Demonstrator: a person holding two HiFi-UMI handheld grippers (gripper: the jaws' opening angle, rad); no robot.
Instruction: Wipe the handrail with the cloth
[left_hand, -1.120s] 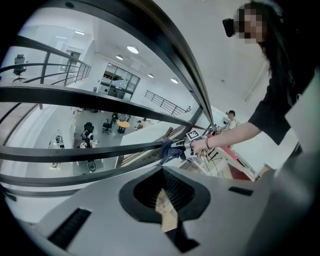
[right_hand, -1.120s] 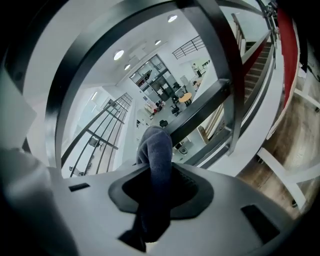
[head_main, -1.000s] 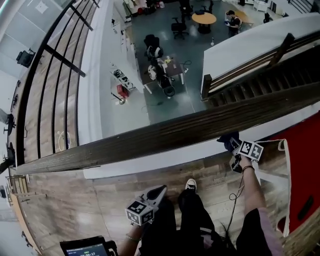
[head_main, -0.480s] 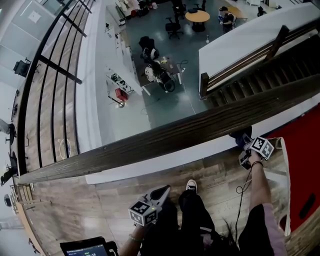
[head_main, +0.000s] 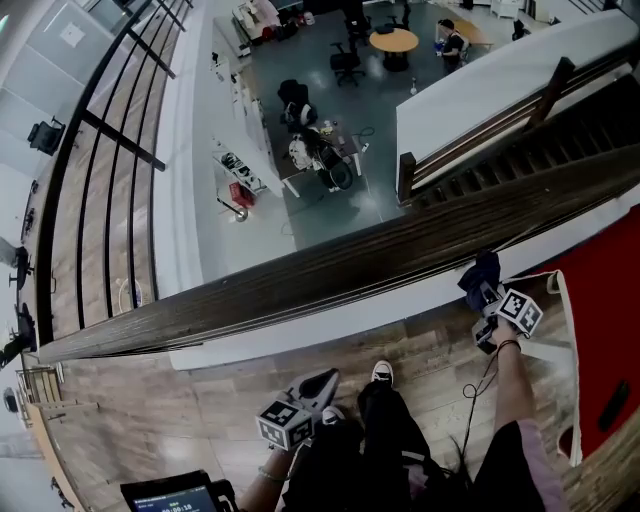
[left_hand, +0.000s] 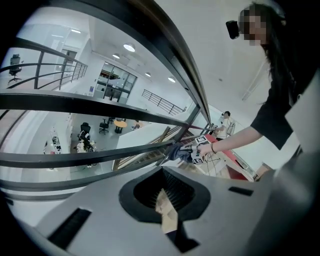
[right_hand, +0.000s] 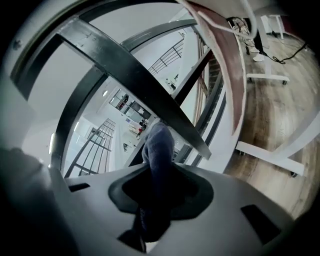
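Observation:
The dark wooden handrail (head_main: 300, 285) runs slantwise from lower left to upper right in the head view. My right gripper (head_main: 480, 293) is at its right part, shut on a dark blue cloth (head_main: 482, 270) that lies against the rail's near edge. In the right gripper view the cloth (right_hand: 159, 150) stands up from between the jaws, close to a dark railing bar (right_hand: 135, 75). My left gripper (head_main: 322, 382) hangs low near the person's legs, well away from the rail, jaws together with nothing held. The left gripper view shows the cloth (left_hand: 176, 151) far off on the railing.
Beyond the rail is a deep drop to a lower floor with desks, chairs and a round table (head_main: 392, 40). A staircase (head_main: 500, 150) descends at right. A red panel in a white frame (head_main: 600, 330) stands close at right. A small screen (head_main: 170, 495) shows bottom left.
My right gripper has slid the cloth to the right along the handrail and slightly up onto it. The left gripper has hardly moved.

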